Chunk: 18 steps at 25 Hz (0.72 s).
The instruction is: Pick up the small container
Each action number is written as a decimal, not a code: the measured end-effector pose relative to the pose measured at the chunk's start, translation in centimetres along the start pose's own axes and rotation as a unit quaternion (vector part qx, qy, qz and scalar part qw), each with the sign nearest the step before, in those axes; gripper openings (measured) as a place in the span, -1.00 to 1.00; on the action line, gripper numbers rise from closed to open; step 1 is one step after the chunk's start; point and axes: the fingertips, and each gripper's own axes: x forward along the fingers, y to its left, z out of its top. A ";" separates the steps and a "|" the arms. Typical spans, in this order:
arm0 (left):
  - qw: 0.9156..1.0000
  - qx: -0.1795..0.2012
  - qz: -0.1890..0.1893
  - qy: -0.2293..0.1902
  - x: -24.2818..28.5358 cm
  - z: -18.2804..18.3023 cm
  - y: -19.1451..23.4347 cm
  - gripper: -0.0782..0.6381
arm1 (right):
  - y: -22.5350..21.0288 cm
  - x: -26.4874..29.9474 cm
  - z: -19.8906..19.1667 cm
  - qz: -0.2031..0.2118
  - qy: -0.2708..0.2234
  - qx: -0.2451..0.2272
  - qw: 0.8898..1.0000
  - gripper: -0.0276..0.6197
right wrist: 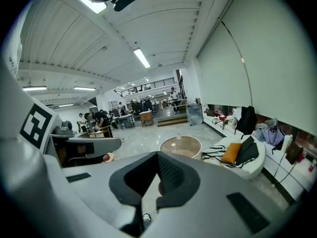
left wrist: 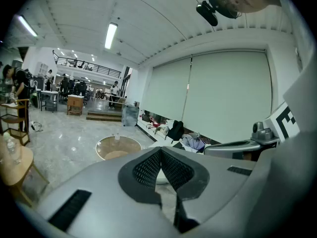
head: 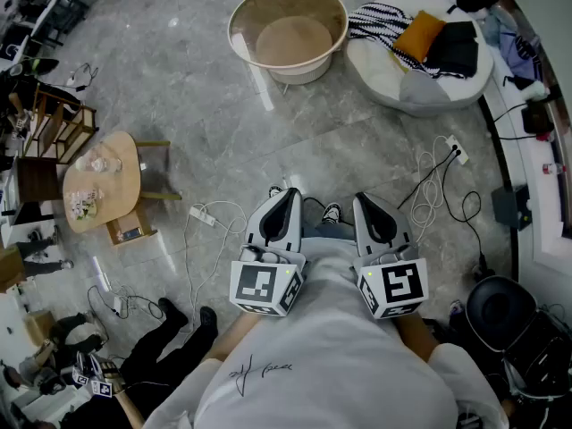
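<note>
The left hand-held gripper (head: 286,195) and right hand-held gripper (head: 365,204) are hanging closed, mesh-textured jaws meeting, over glossy marble floor (head: 179,79).

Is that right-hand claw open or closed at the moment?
Closed. In its own view the right gripper has its jaws meeting at the tips, with nothing between them.

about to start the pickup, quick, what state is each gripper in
left gripper: closed, holding nothing
right gripper: closed, holding nothing
</note>
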 end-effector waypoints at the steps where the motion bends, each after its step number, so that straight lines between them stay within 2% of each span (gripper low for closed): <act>1: 1.000 0.002 0.003 0.000 0.1 0.0 0.1 -0.73 | -0.1 0.1 -0.1 0.001 0.001 0.002 1.000 -0.87; 7: 1.000 0.010 0.012 0.005 0.0 -0.1 0.2 -0.73 | 0.5 0.3 -0.7 0.018 0.010 0.007 1.000 -0.87; 12: 1.000 0.016 0.017 0.011 -0.1 -0.4 0.2 -0.73 | 1.2 -0.1 -0.3 0.033 -0.009 -0.002 0.999 -0.87; 18: 0.999 0.030 0.025 0.022 -0.7 -0.5 0.2 -0.73 | 1.1 -0.4 0.1 0.040 -0.026 0.034 0.998 -0.86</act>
